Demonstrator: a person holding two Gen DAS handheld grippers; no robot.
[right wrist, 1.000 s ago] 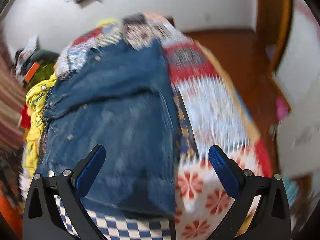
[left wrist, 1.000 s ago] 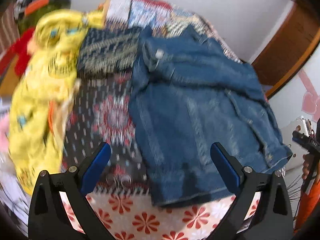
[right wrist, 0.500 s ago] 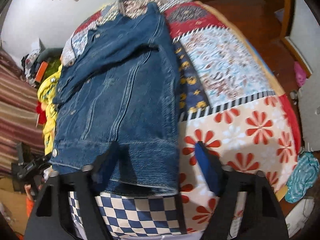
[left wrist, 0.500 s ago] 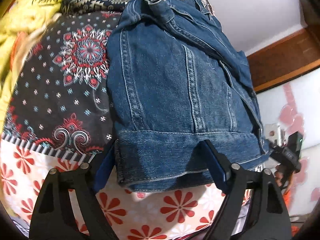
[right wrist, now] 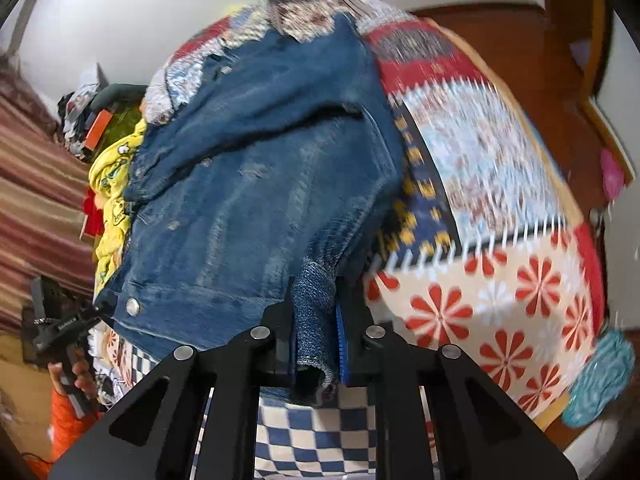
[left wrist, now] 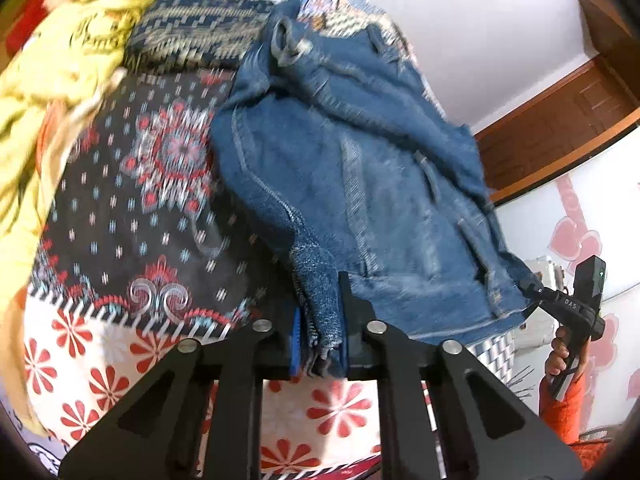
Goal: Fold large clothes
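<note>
The denim jacket [left wrist: 360, 184] lies on a bed with a patchwork quilt [left wrist: 132, 216], stretching away from both tongs toward the far wall. The left gripper [left wrist: 320, 344] is squeezed tight on the near hem of the jacket, and a bunched fold of blue cloth sticks up between its blue pads [left wrist: 296, 340]. The right gripper [right wrist: 316, 344] is also clamped tight on the hem, at the other near corner, with a thick fold of denim pinched between its two fingers. In both views the hem looks lifted a little off the quilt where the tongs hold it. A silver button [right wrist: 132, 306] shows on the hem, left of the right gripper. A folded sleeve lies across the top half of the jacket, far from the tongs. To the left of the left gripper and farther off, a yellow cloth [left wrist: 52, 92] is heaped at the edge of the bed. Right of the right gripper the quilt has red flowers [right wrist: 536, 280] on a cream patch. Just below the right gripper there is a blue and white checked cloth [right wrist: 316, 440]. Past the bed on the right is a brown wooden floor [right wrist: 520, 52]
</note>
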